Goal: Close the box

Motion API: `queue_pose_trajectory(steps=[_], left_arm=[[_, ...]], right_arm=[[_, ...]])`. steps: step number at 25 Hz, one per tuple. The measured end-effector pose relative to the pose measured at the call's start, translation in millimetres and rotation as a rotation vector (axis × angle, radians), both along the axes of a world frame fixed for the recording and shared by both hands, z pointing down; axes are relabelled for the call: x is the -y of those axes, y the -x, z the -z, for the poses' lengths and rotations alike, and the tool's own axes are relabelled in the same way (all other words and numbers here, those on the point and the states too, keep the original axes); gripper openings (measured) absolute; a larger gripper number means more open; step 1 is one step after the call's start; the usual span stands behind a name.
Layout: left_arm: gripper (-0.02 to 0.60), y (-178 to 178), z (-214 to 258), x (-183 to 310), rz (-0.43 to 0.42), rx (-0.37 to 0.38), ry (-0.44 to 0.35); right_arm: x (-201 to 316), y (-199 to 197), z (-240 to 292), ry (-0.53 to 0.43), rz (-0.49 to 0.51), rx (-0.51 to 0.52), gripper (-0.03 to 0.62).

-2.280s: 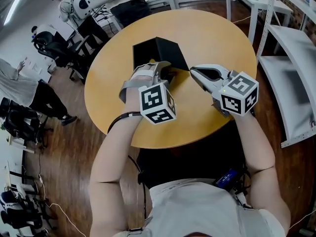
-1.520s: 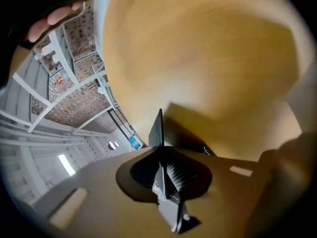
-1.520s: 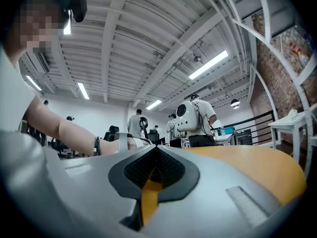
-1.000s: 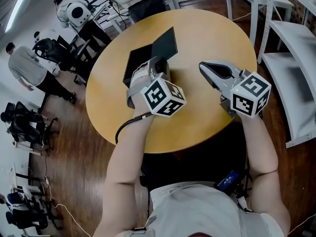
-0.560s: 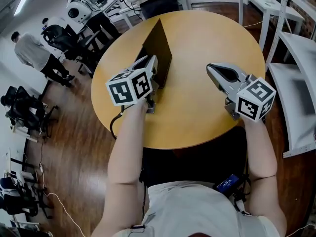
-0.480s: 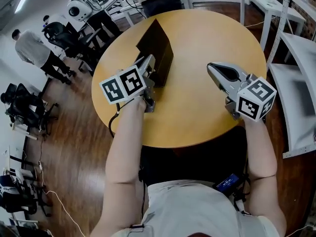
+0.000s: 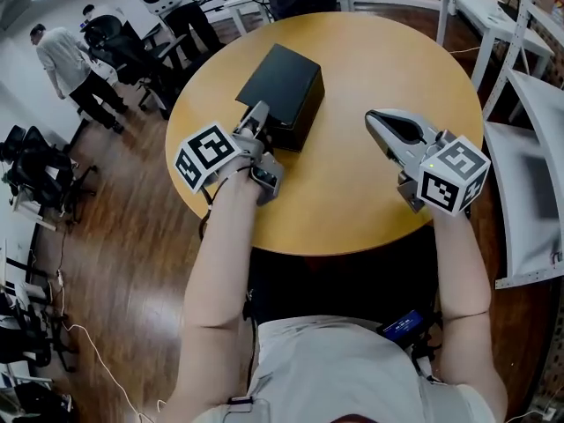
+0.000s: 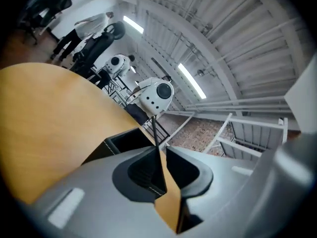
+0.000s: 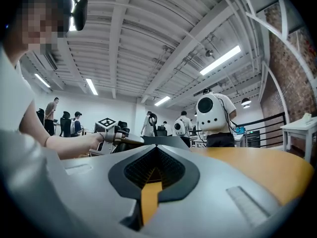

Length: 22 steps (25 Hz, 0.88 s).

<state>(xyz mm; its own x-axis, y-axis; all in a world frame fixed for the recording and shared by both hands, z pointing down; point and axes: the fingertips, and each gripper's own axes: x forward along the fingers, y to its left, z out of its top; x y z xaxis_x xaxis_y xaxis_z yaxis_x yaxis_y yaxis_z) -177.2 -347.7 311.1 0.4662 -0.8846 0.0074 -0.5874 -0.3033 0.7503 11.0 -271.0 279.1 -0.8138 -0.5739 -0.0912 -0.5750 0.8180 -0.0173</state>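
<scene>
Head view: box (image 7: 282, 91) lies lid-down at 11 o'clock on the table (image 7: 352, 201). The left gripper (image 7: 257, 111) is just beside its 7 o'clock corner, maybe touching, and the right gripper (image 7: 370, 117) is well apart at 3 o'clock. Left gripper view: jaws narrow, just been opening, nothing between them, box edge just beyond at 10 o'clock; my guess is a sloppy pull-back could snag the lid or shove the box toward the rim. Right gripper view: jaws together and empty, so if the lid isn't fully seated, nothing is pressing it down.

Box (image 8: 121, 142) largely behind left tongs (image 8: 158, 137)
</scene>
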Motion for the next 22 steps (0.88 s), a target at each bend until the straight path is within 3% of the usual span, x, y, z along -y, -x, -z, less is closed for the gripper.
queue_pose_trajectory(steps=[2,4,7,10,13,16,19,22], left_arm=[[0.150,9.2,5.1,-0.4,0.024,-0.061,-0.005],[0.173,22.0,10.2,-2.9,0.065,-0.053,-0.022],[0.173,49.8,14.2,-12.8,0.163,0.038,-0.054],[0.172,61.2,24.7,-28.9,0.214,0.216,-0.142],[0.170,38.1,38.2,-43.9,0.144,0.414,-0.266],[0.169,5.4,41.7,-56.7,0.044,0.564,-0.369],[0.169,-22.6,35.6,-65.1,-0.070,0.639,-0.430],[0.166,-41.0,30.4,-72.4,-0.166,0.653,-0.477]], right_arm=[[0.3,4.7,2.0,-0.002,0.004,-0.005,0.002],[-0.1,11.0,3.4,-0.003,0.013,-0.010,0.002],[-1.2,19.3,4.3,-0.003,0.024,-0.018,0.002],[-1.4,24.1,2.6,0.000,0.033,-0.026,0.002],[-1.3,30.4,2.0,0.002,0.042,-0.033,0.002],[-4.2,38.3,0.2,0.002,0.057,-0.045,0.002],[-5.6,43.3,-0.7,0.003,0.064,-0.057,0.002],[-5.7,47.4,-2.5,0.005,0.068,-0.070,0.002]])
